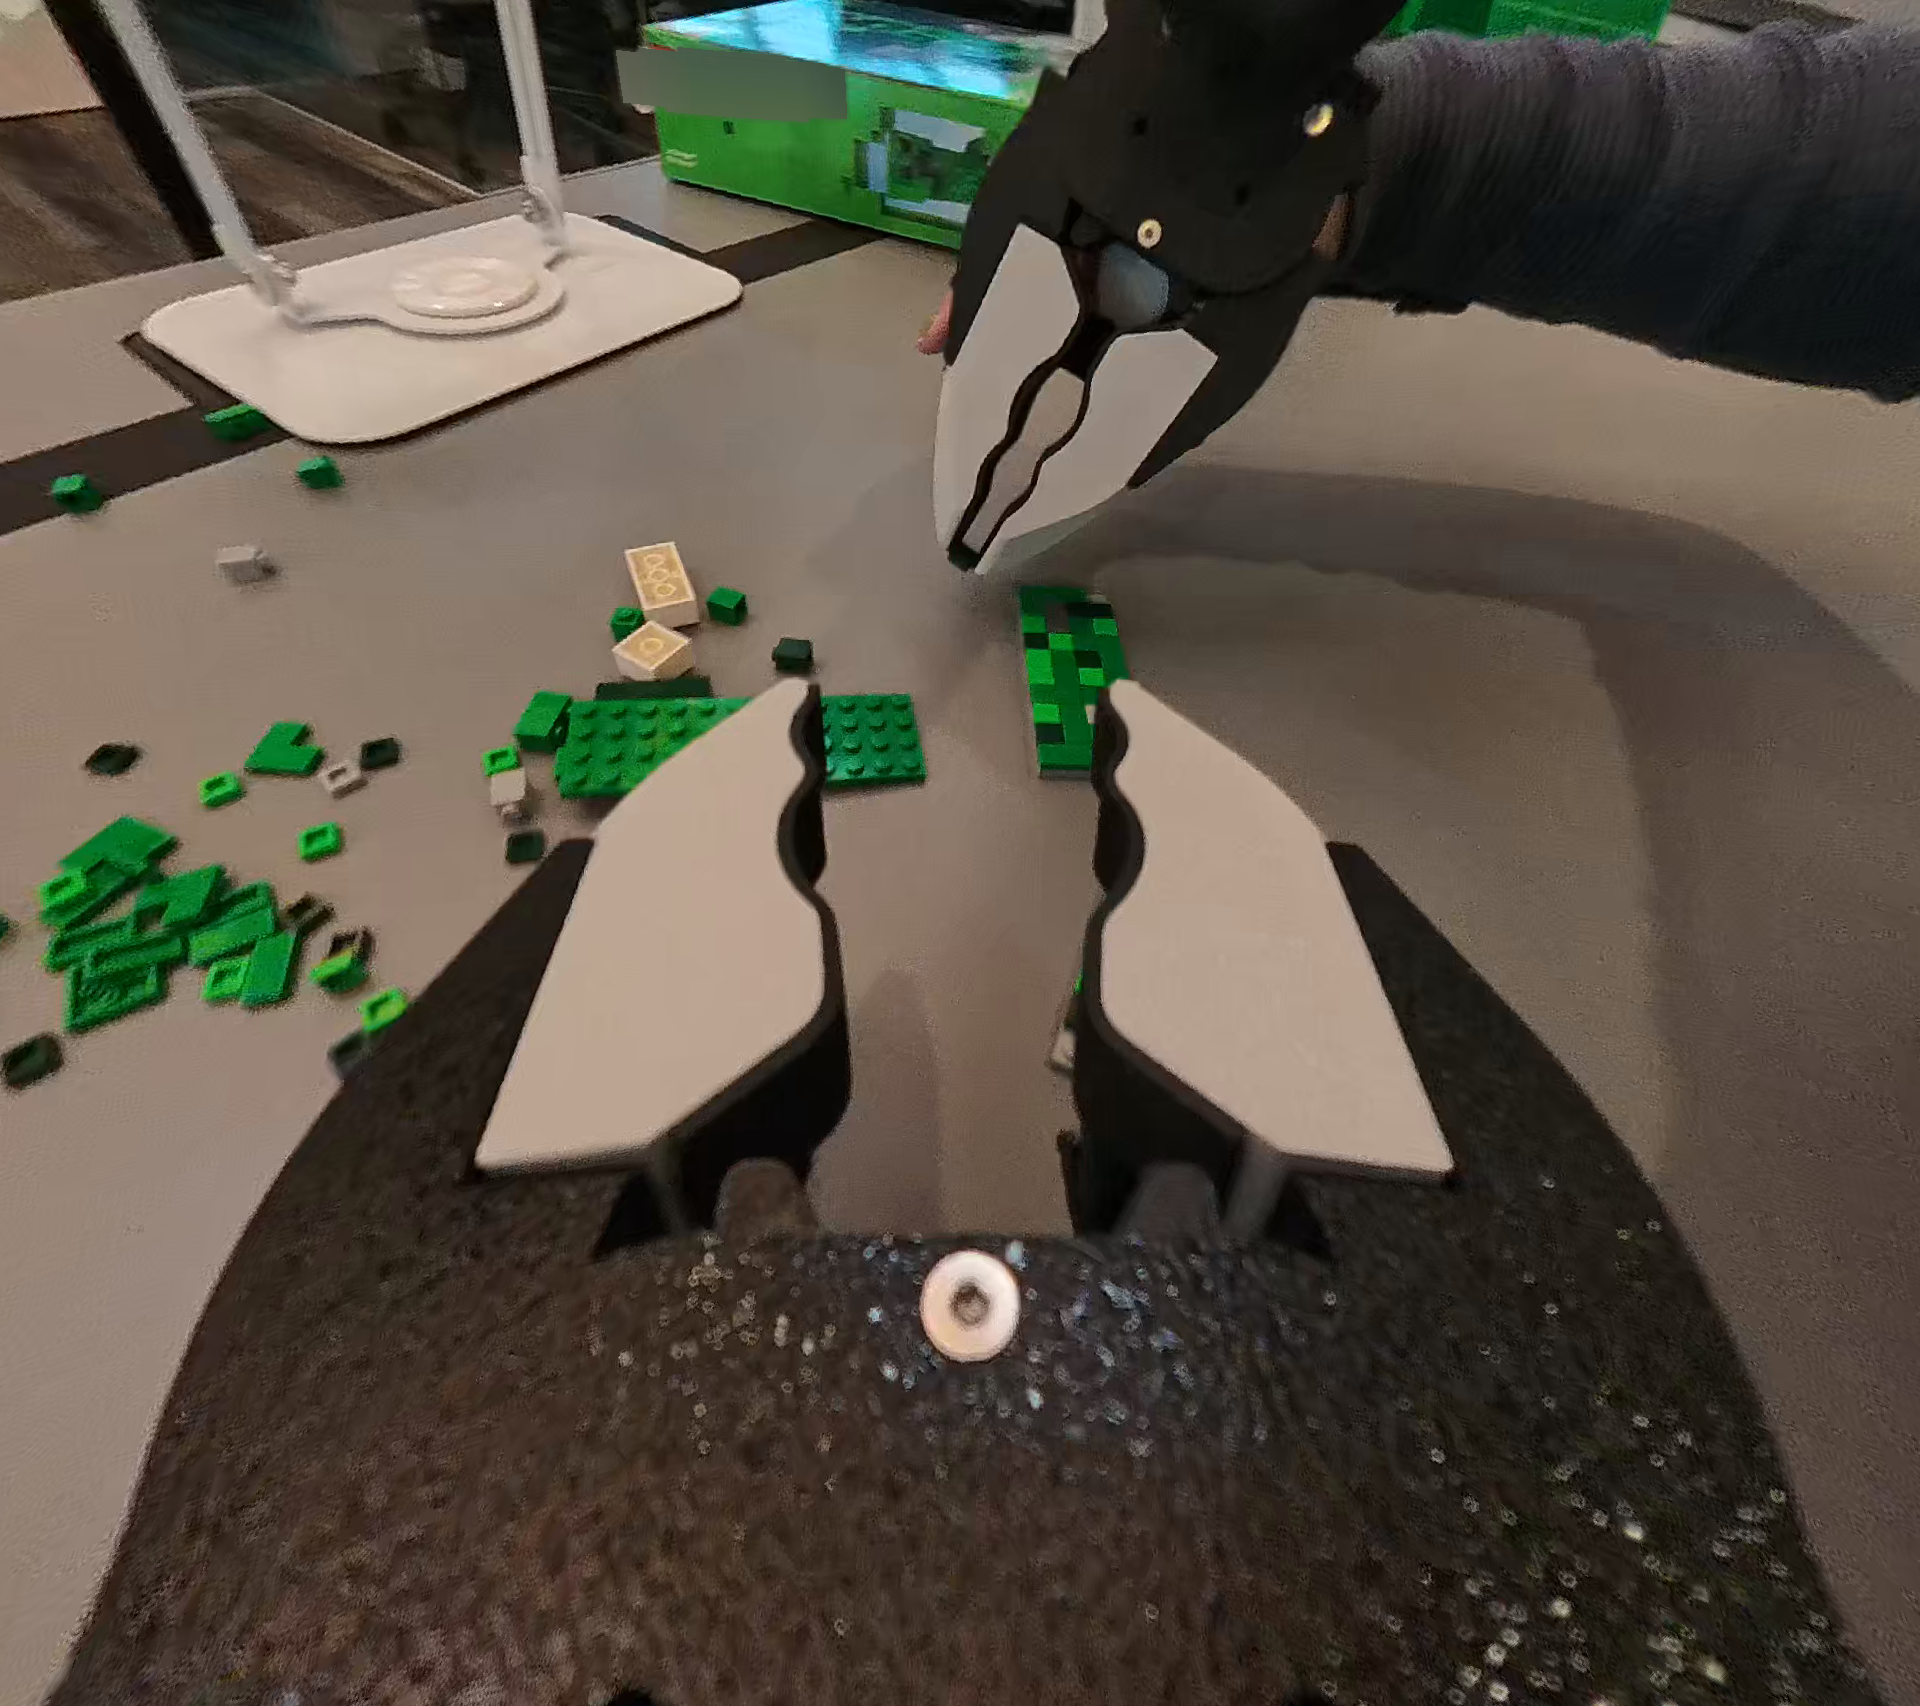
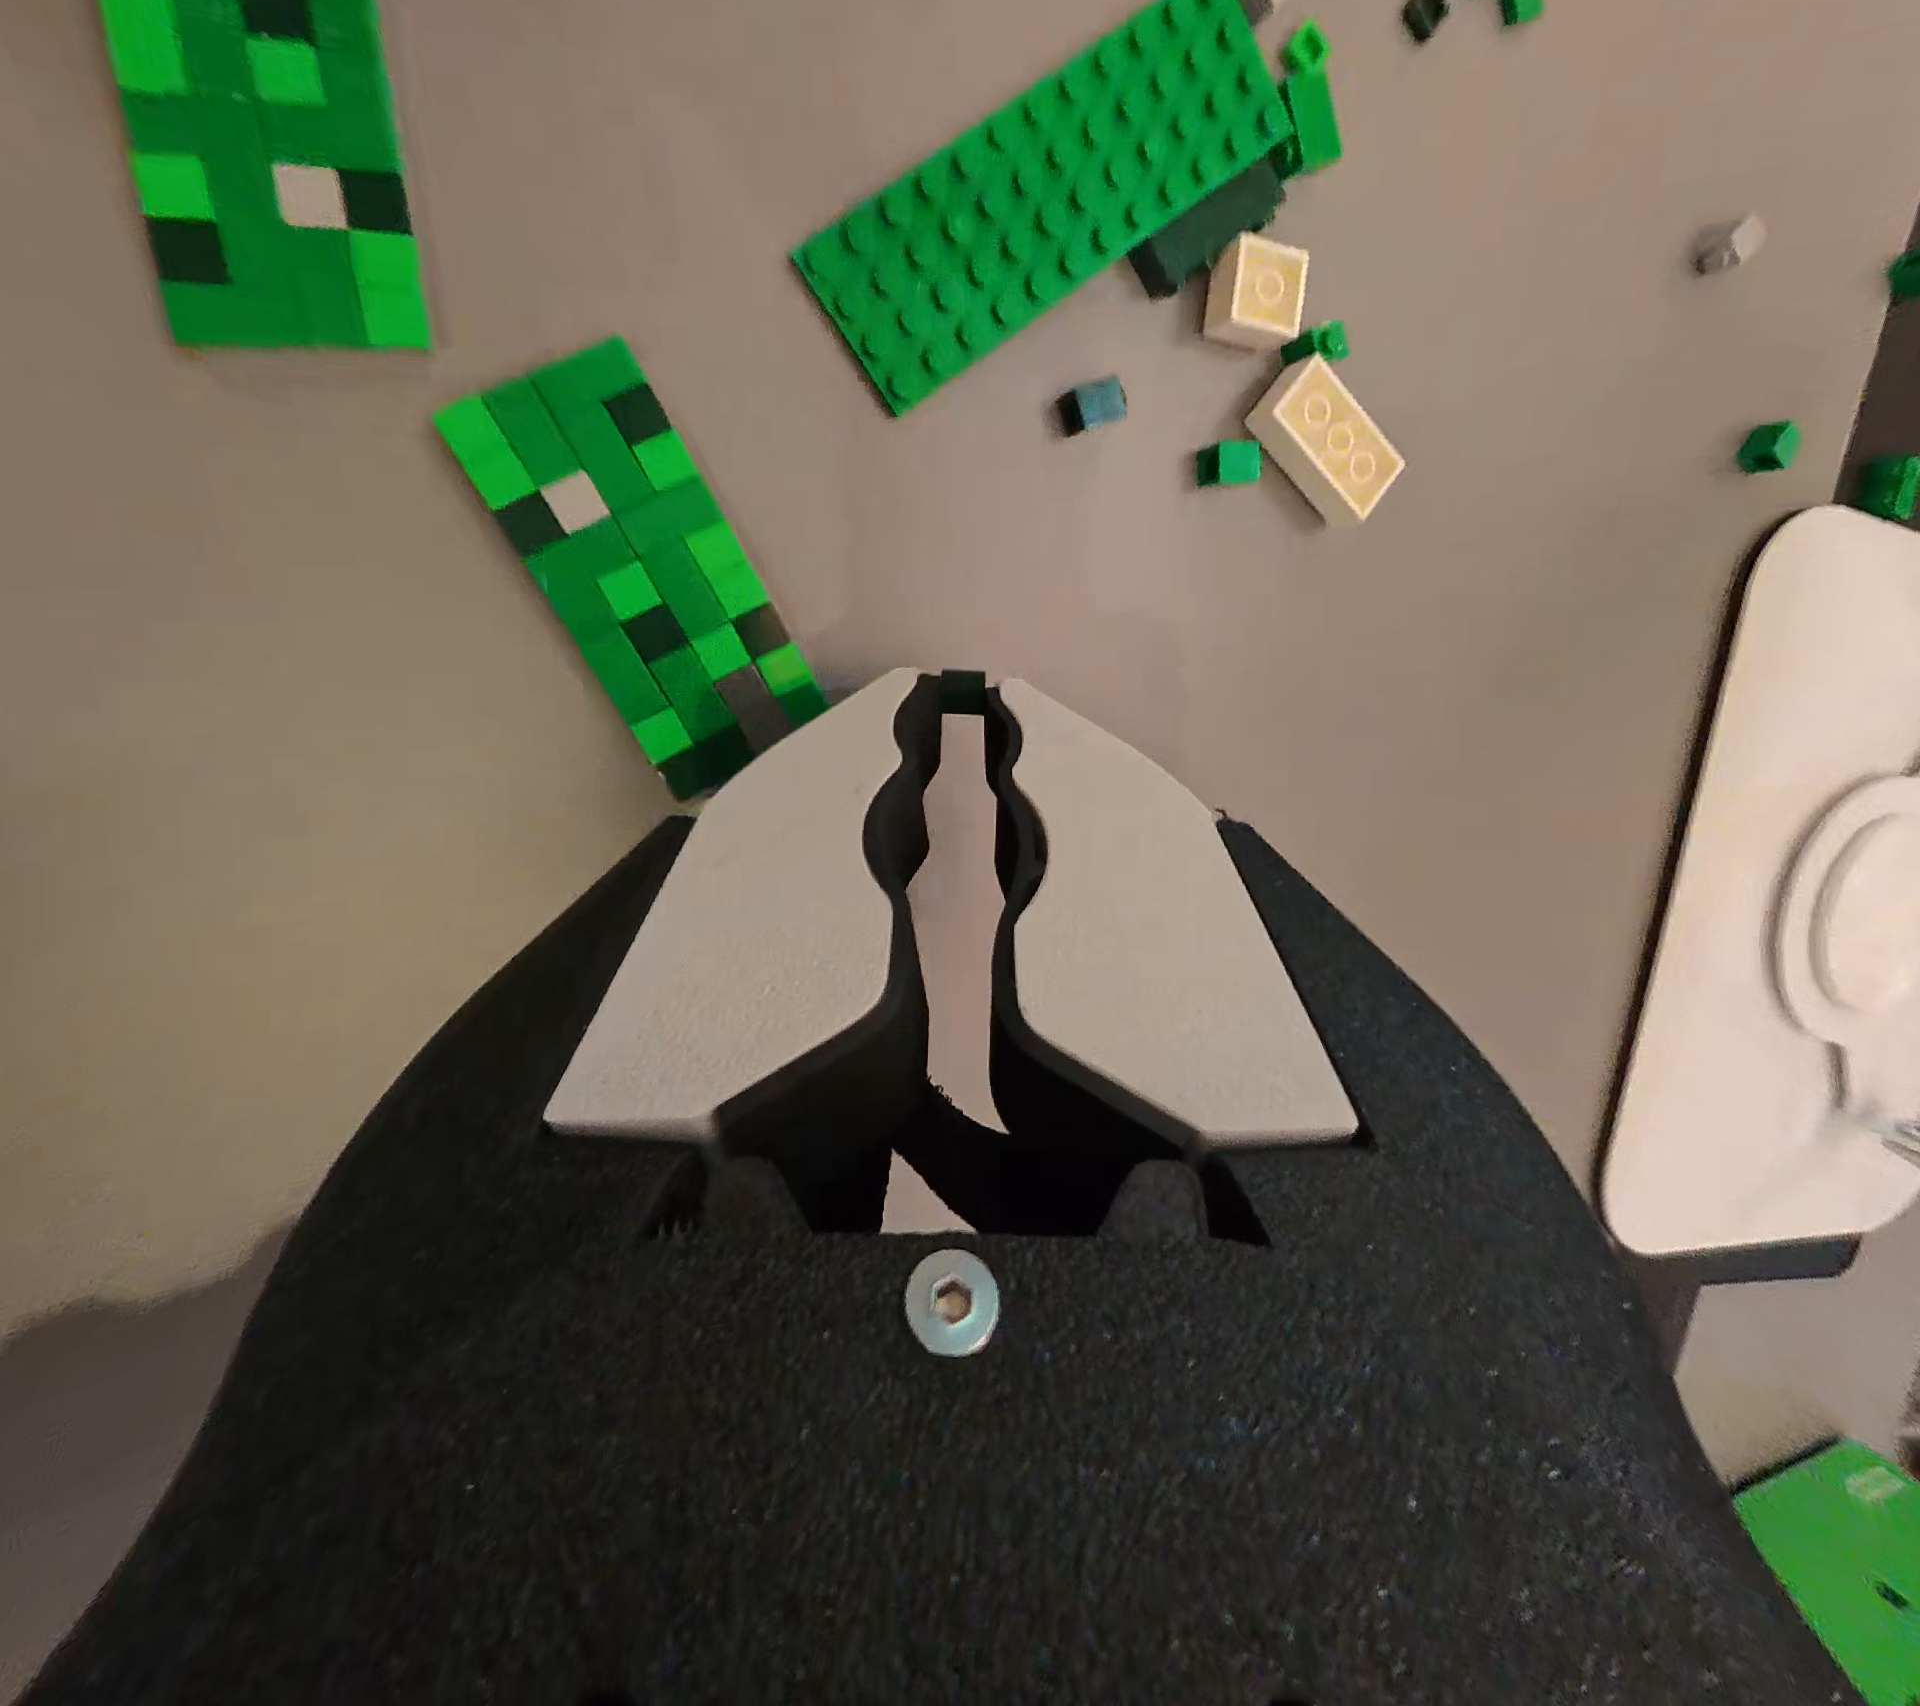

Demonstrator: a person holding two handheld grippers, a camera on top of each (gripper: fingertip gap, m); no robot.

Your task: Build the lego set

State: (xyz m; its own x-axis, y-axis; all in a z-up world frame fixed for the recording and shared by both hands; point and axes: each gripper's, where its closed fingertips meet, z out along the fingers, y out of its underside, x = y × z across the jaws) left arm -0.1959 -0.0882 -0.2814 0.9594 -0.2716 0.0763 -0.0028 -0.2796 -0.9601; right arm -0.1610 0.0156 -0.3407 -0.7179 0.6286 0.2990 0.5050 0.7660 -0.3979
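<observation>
Right gripper pinches a dark green tile beside the mosaic strip; left gripper hangs spread, bare.

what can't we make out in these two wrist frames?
- Left wrist view: near end of the tiled green strip is hidden behind the right-hand finger of the open left gripper.
- Left wrist view: green plate is partly covered by the other finger.
- Right wrist view: dark green piece pinched in the right gripper is too small to tell its shape.
- Right wrist view: upper tiled panel is cut by the top edge.
</observation>
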